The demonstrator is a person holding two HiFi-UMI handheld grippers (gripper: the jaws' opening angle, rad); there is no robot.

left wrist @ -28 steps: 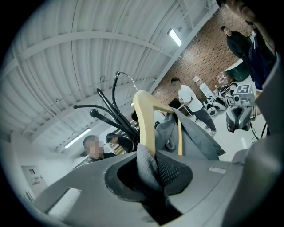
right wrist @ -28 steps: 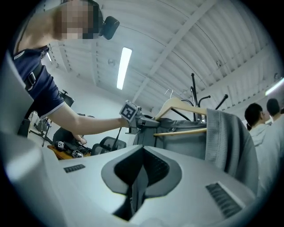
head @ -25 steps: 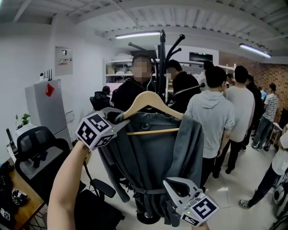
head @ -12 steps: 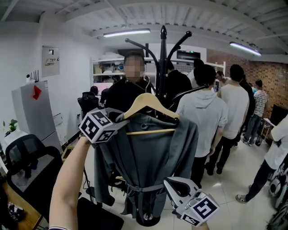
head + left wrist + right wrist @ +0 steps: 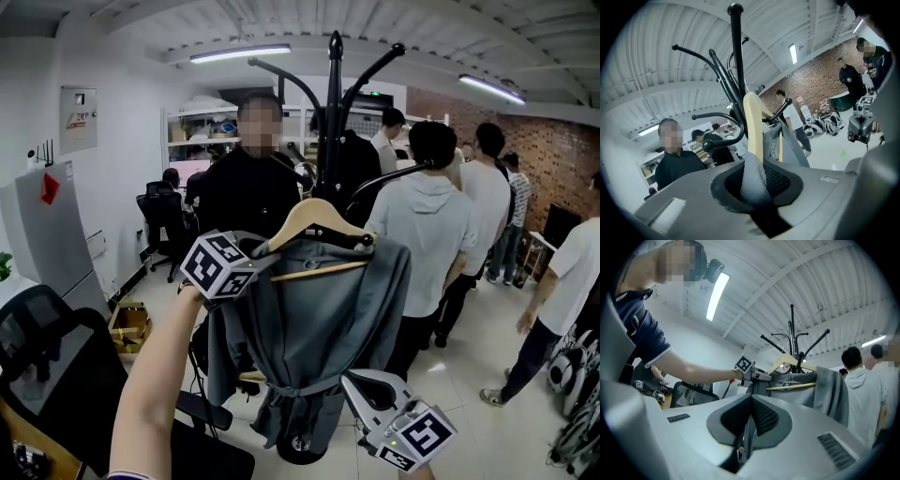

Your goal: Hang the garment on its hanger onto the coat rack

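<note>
The step in hand looks like the approach to the rack, with nothing hung yet. The left gripper [image 5: 251,253] is clamped narrowly on the near shoulder end of the wooden hanger [image 5: 317,217], its pads pressing through a fold of the grey garment [image 5: 309,323] that wraps that end. From there the hanger rises up and away, straight ahead of the jaws. The right gripper [image 5: 361,386] sits lower, its jaws nearly together and pinching a thin fold of the garment's lower cloth, so the rest of the fabric hangs above and beyond it. The black coat rack [image 5: 335,112] stands just past the hanger, its curved arms spreading above and ahead of the left gripper. The hanger's hook is hard to pick out against the dark post. Next, the left gripper probably needs to lift and push forward until the hook clears 1 upturned arm, then lower it on, while the right gripper follows without dragging the cloth. People [image 5: 433,225] stand close behind the rack.
</note>
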